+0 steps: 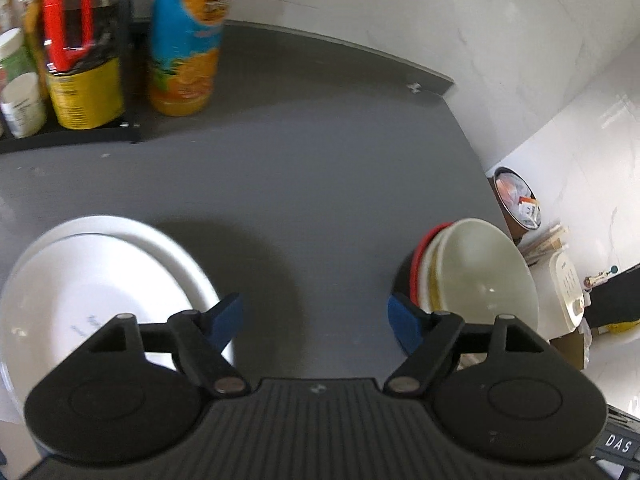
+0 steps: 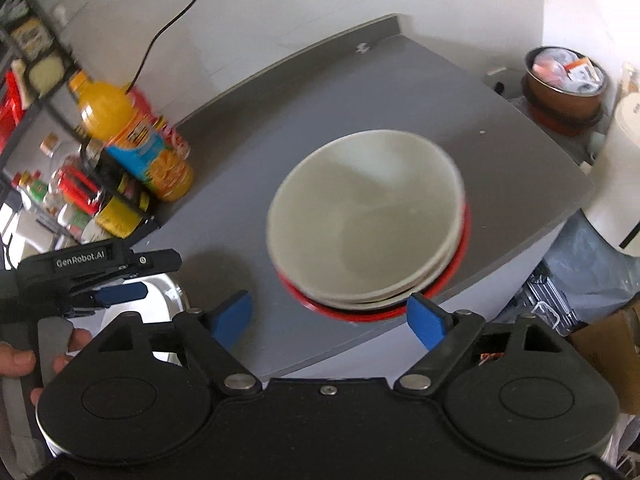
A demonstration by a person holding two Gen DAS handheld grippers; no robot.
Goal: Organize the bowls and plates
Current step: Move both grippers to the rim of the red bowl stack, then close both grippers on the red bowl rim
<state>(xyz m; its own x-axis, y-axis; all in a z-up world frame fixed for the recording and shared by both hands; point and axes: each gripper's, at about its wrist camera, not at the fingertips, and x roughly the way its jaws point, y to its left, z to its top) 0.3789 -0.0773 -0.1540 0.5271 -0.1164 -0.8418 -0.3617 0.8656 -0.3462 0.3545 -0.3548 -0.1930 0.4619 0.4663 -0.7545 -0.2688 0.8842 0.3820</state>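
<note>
I see the gray table [image 1: 320,168] first, because it is the biggest thing. Everything I say here is placed from the stack of bowls [image 2: 366,220].

The stack of bowls sits on the table near its front edge. The top bowl is pale and empty. Under it I see more pale bowls, and a red one at the bottom.

To the left of the bowls, also near the front edge, lie the white plates [image 1: 100,292]. One plate lies on top of a bigger one.

Far behind the bowls and to the left stands an orange juice bottle [image 1: 186,40]. It is just beside a black rack [image 1: 68,132] full of jars and cans.

My left tongs [image 1: 314,314] hang over the bare table between the plates and the bowls. They are spread wide and hold nothing.

My right tongs [image 2: 330,316] hang just in front of the bowls. They are spread wide too, and hold nothing.

A hand [image 2: 24,358] holds the left tool, left of the bowls.
</note>
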